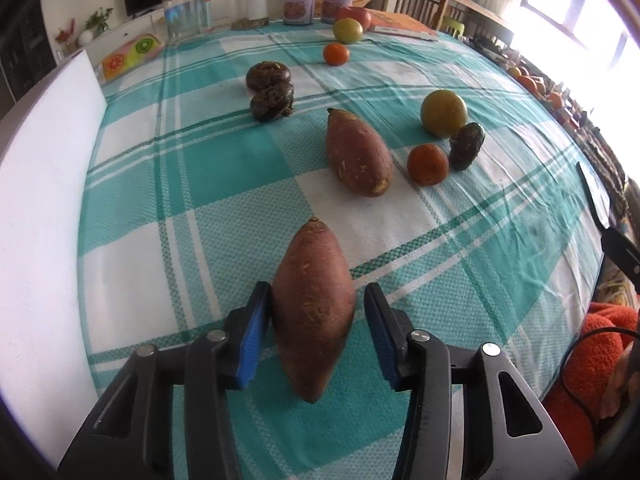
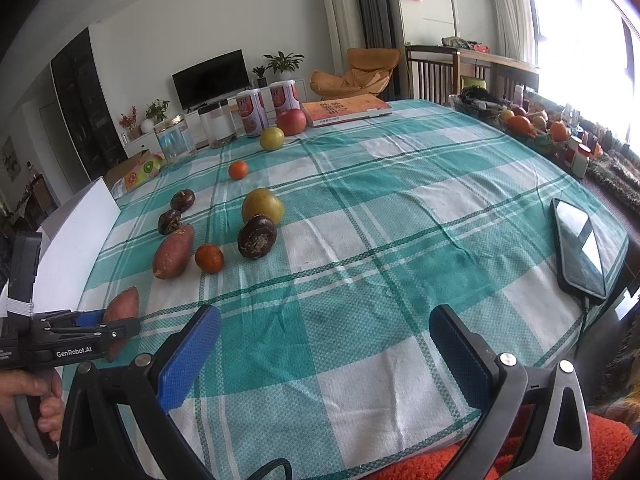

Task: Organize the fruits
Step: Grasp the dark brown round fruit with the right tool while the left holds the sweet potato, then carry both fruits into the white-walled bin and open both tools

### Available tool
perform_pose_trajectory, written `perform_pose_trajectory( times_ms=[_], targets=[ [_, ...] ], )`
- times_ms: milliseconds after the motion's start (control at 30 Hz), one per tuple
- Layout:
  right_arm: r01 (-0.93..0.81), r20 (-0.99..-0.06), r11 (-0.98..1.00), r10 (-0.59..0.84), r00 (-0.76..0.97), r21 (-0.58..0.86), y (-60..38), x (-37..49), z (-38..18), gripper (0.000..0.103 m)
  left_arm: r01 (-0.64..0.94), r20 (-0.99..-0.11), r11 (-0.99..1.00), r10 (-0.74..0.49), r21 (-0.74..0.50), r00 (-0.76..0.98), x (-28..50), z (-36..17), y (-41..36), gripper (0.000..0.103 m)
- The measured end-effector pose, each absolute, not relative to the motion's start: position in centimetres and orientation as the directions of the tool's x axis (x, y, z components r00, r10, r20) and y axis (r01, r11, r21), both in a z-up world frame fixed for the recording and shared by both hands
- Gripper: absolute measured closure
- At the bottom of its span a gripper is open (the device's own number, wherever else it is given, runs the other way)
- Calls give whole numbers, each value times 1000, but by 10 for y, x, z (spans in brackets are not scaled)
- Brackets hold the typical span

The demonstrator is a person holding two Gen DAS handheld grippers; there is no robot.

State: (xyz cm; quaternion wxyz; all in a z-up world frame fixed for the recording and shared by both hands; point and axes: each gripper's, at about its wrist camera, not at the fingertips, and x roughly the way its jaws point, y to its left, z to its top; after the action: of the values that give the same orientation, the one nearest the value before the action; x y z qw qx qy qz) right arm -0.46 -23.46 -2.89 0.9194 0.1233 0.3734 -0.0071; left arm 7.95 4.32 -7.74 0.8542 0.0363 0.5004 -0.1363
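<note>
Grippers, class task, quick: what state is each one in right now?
Left gripper: open, straddling the near sweet potato, touching one side only, not yet clamped.
Right gripper: open, empty.

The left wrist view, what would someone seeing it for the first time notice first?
First, the sweet potato standing large between the left gripper's blue pads, the left pad touching it and the right pad a sliver off. Behind it on the teal checked tablecloth lies a second sweet potato, with a small orange to its right.
</note>
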Motion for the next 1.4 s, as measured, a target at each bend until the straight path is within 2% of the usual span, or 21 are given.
perform_pose_trajectory(
  times_ms=[133, 233, 367, 500, 533, 567, 600, 833, 967, 1133, 1200, 1233, 1267, 1400],
  targets=[
    [82, -717, 913, 256, 649, 400, -245, 22, -42, 0, 256, -852, 959, -234, -123, 469, 73, -78, 51, 61],
    [32, -733, 887, 360, 576, 461, -232, 63, -52, 1, 252, -845, 953, -270, -166, 461, 67, -79, 54, 61],
    [22, -775, 905, 351, 526, 425, -209, 119, -67, 15, 247, -840, 950, -287, -190, 461, 61, -79, 56, 61],
    [40, -772, 902, 344, 534, 429, -199, 148, -76, 24, 236, -832, 949, -300, -210, 466, 59, -80, 59, 61],
    [57, -764, 892, 349, 542, 448, -203, 151, -76, 34, 238, -831, 949, -300, -208, 469, 59, -80, 58, 61],
    [77, -757, 873, 370, 538, 481, -208, 154, -79, 62, 240, -829, 949, -298, -204, 474, 59, -80, 58, 61],
    [104, -755, 853, 388, 529, 512, -213, 154, -82, 64, 241, -827, 949, -297, -202, 478, 59, -80, 58, 61],
    [113, -685, 755, 507, 524, 646, -242, 105, -77, 69, 236, -785, 925, -377, -297, 491, 49, -77, 70, 62],
    [67, -756, 818, 492, 431, 571, -236, 82, -84, 68, 249, -787, 921, -387, -300, 481, 43, -75, 68, 62],
    [-18, -801, 892, 413, 433, 451, -224, 73, -74, 66, 239, -792, 924, -381, -300, 477, 40, -77, 68, 62],
    [-62, -824, 922, 369, 429, 381, -216, 74, -72, 59, 237, -791, 924, -380, -300, 479, 40, -77, 68, 62],
    [-82, -835, 935, 347, 426, 346, -211, 74, -72, 46, 237, -790, 924, -379, -299, 481, 39, -76, 68, 62],
    [-106, -843, 943, 329, 427, 314, -206, 75, -72, 38, 237, -789, 925, -378, -298, 484, 39, -75, 69, 62],
    [-156, -863, 969, 243, 442, 193, -190, 76, -73, 37, 224, -788, 927, -374, -301, 489, 40, -74, 72, 62]
  ],
)
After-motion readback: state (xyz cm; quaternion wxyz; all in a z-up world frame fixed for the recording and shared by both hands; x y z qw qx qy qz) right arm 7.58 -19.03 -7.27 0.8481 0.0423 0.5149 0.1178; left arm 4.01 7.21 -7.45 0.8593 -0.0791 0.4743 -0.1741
